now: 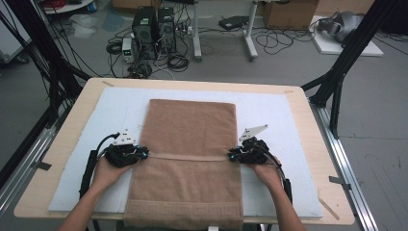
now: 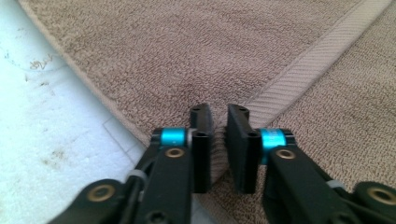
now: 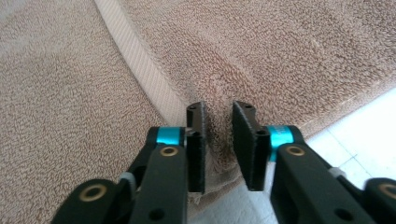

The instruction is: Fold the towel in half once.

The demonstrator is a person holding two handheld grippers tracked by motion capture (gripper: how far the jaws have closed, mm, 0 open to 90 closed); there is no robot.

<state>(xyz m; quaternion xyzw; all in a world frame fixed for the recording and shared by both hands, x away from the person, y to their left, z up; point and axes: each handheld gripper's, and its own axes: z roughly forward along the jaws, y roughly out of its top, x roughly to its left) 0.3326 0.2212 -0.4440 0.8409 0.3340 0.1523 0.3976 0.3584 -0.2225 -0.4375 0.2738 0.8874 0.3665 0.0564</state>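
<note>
1. High view: I stand at the tabletop (image 1: 62,144) with a brown towel (image 1: 190,130) spread over a white foam sheet (image 1: 269,115), its near end hanging over the front edge. My left gripper (image 1: 143,153) meets the towel's left edge and my right gripper (image 1: 232,155) its right edge, both at the pale woven band (image 1: 187,157) crossing the cloth.

2. Left gripper view: My left gripper's (image 2: 219,140) jaws are pinched on a raised fold of the towel (image 2: 187,51) at its edge, just where the band (image 2: 317,51) ends; the white sheet (image 2: 46,130) lies alongside.

3. Right gripper view: My right gripper's (image 3: 218,140) jaws clamp a puckered fold of the towel (image 3: 289,51) at its edge, beside the band (image 3: 140,70), with the white sheet (image 3: 359,121) below.
</note>
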